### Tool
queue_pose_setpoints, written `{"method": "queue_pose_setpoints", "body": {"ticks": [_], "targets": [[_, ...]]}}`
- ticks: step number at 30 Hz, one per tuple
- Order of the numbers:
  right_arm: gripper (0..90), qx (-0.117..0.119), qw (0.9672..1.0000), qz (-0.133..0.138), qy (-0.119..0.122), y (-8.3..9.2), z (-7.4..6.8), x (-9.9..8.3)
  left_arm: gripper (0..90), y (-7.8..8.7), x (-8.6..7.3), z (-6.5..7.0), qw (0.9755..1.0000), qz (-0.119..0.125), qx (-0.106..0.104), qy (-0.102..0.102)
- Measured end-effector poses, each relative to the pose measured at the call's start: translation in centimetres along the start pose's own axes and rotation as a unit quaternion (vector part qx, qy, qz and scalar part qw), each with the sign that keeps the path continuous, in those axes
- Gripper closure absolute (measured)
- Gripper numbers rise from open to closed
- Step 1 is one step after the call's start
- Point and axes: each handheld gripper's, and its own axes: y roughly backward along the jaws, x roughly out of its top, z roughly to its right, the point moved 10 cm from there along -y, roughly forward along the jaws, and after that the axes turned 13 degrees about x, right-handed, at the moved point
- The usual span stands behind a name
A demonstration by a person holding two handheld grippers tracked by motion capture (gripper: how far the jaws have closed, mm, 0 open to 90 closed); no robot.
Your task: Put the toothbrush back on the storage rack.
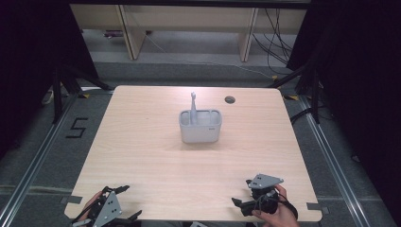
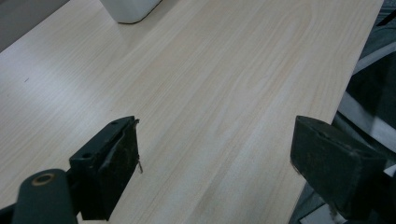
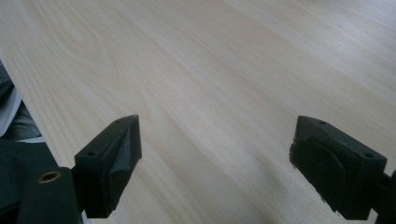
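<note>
Currently both sets of jaws spread wide, nothing between them: left gripper (image 1: 124, 203) and right gripper (image 1: 242, 194) sit at the table's (image 1: 142, 142) near edge. White caddy (image 1: 200, 126), toothbrush (image 1: 193, 106) upright inside, stands well ahead of both fingertips, mid-table.

One white caddy (image 1: 200, 128) stands on the one table (image 1: 142, 156), holding one grey toothbrush (image 1: 193, 106).
</note>
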Motion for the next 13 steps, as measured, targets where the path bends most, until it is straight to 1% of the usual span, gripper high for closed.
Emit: {"method": "queue_pose_setpoints", "body": {"ticks": [1, 2, 5, 7, 8, 11, 13], "targets": [[17.0, -0.001, 1.0, 0.0, 0.008, -0.06, 0.08, 0.04, 14.9, 0.0, 0.0, 0.0, 1.0, 0.0, 0.0, 0.0], [17.0, 0.0, 1.0, -0.003, 0.009, -0.05, 0.04, 0.01, 14.9, 0.01, 0.0, -0.01, 1.0, 0.0, 0.0, 0.0], [17.1, -0.004, 0.9999, 0.0, 0.013, 0.05, 0.12, 0.14, 14.9, 0.01, 0.01, 0.0, 1.0, 0.0, 0.0, 0.0], [17.0, -0.001, 1.0, 0.001, 0.005, 0.03, -0.07, 0.12, 14.9, 0.0, 0.01, 0.0, 1.0, 0.0, 0.0, 0.0], [17.0, -0.003, 0.9999, 0.003, 0.009, 0.07, 0.1, 0.19, 14.9, 0.0, 0.0, 0.01, 1.0, 0.0, 0.0, 0.0], [17.0, 0.002, 0.9999, 0.002, 0.01, 0.05, 0.03, 0.21, 14.9, 0.0, -0.02, -0.04, 1.0, -0.001, 0.001, -0.003], [17.1, 0.002, 1.0, 0.0, 0.008, 0.15, 0.01, 0.19, 14.9, -0.01, -0.05, -0.04, 1.0, -0.002, 0.001, -0.004]]}}
